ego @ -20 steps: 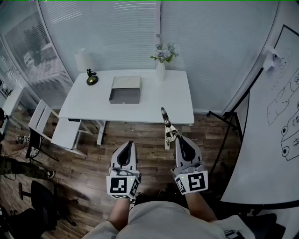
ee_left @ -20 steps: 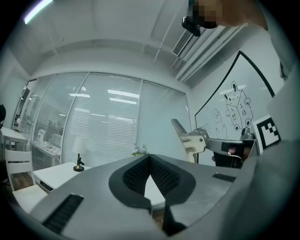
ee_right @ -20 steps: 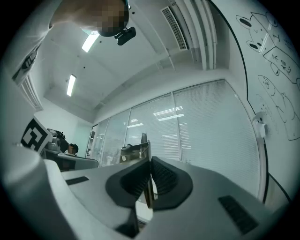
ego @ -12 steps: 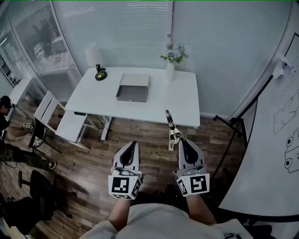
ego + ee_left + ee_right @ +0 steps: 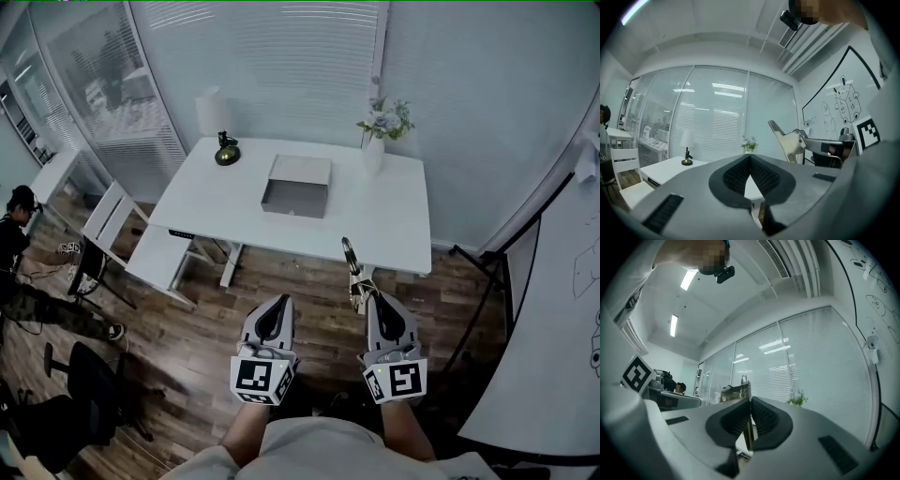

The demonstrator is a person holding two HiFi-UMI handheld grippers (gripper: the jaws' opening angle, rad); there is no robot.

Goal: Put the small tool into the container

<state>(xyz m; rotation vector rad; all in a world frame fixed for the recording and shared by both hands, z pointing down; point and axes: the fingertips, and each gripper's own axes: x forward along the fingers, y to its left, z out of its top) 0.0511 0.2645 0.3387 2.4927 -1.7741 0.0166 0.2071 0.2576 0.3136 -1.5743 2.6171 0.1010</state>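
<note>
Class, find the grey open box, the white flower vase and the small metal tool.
grey open box (image 5: 295, 202): head view, front wall.
white flower vase (image 5: 373, 159): head view, vase body.
small metal tool (image 5: 355, 278): head view, its body.

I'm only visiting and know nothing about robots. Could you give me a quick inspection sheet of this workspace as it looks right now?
Surface: white table, mostly bare.
Job's things: small tool held over the wooden floor, short of the table; grey open container on the table, looks empty.
Clutter: vase of flowers and dark ornament on the table.
Grippers: left hand-held gripper shut, empty; right hand-held gripper shut on the small tool.
Cables: nothing seen.
Surroundings: window blinds, whiteboard, white chair, a person at the left edge.
</note>
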